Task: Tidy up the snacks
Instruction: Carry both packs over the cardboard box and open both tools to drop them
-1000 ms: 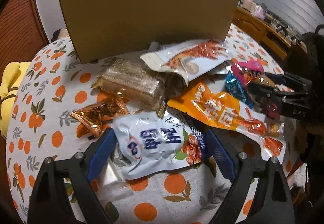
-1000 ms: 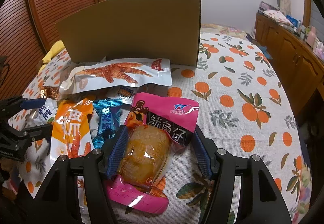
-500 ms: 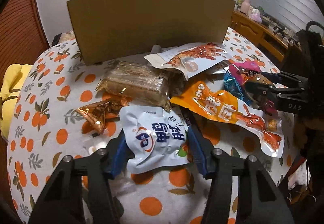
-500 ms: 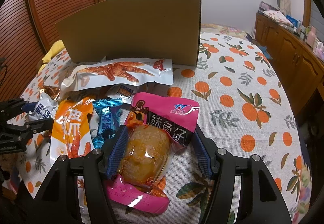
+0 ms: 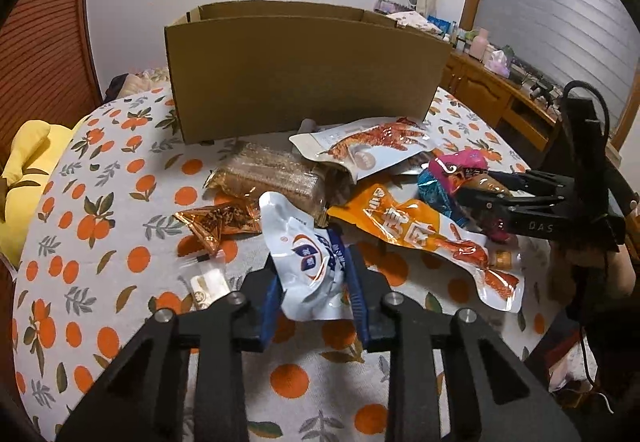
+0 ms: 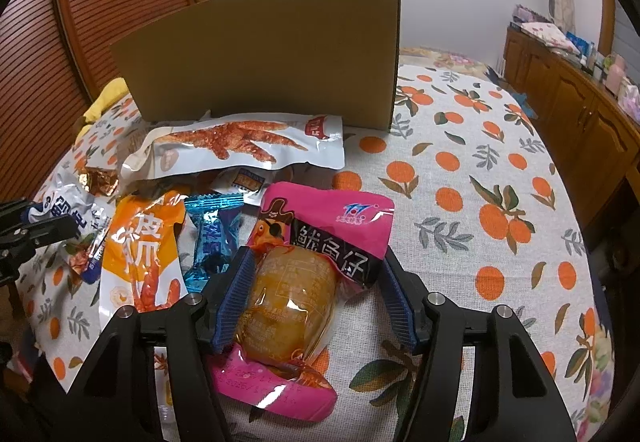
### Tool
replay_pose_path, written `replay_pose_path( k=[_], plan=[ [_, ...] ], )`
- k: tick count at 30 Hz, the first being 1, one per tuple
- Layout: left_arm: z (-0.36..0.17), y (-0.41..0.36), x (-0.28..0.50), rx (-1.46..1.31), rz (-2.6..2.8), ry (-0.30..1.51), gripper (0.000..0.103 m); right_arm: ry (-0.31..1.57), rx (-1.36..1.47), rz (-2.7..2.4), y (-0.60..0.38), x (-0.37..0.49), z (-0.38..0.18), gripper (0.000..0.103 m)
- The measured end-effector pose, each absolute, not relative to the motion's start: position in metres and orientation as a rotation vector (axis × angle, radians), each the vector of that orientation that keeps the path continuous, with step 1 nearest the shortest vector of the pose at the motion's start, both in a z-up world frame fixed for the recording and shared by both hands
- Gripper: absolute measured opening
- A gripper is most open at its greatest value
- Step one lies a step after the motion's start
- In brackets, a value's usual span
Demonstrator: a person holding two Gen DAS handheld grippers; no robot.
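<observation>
White packet [image 5: 310,266] pinched in left tongs [image 5: 314,292], right tongs [image 6: 316,296] astride pink packet [image 6: 316,242], pads apart

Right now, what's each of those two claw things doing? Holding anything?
Left gripper: has just closed on the white and blue snack packet, pinching it.
Right gripper: open around the pink snack packet, with a gap at its right pad.

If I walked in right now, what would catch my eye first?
Probably the big cardboard box standing at the back of the orange-patterned tablecloth, with bright snack packets heaped before it. Nearest, the left gripper pinches a crumpled white packet, while the right gripper straddles a pink packet.
</observation>
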State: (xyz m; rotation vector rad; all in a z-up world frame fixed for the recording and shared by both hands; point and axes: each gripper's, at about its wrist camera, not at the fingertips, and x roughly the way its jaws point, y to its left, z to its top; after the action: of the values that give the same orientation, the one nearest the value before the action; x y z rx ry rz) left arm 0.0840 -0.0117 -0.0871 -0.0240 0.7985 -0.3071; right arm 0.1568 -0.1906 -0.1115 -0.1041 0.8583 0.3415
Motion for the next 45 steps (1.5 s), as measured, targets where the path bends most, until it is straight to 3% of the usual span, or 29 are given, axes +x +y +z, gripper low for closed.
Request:
replay_pose_path(
  k=[3,5,27,45],
  plan=[
    [-0.084,-0.013,0.082,-0.026,-0.31,0.79,0.025,0.868,-0.124,0.349,-0.189,0.157,-0.111,0.055],
    [-0.082,-0.014,0.081,-0.027,-0.312,0.782,0.019,0.875,-0.122,0.362,-0.19,0.156,-0.11,0.054],
    [-0.039,-0.018,0.065,-0.031,-0.347,0.68,0.019,0.784,-0.101,0.397,-0.199,0.127,-0.07,0.052],
    [0.011,-0.011,0.126,0.014,-0.325,0.591,0.019,0.669,-0.142,0.431,-0.182,0.157,-0.013,0.053]
  ],
)
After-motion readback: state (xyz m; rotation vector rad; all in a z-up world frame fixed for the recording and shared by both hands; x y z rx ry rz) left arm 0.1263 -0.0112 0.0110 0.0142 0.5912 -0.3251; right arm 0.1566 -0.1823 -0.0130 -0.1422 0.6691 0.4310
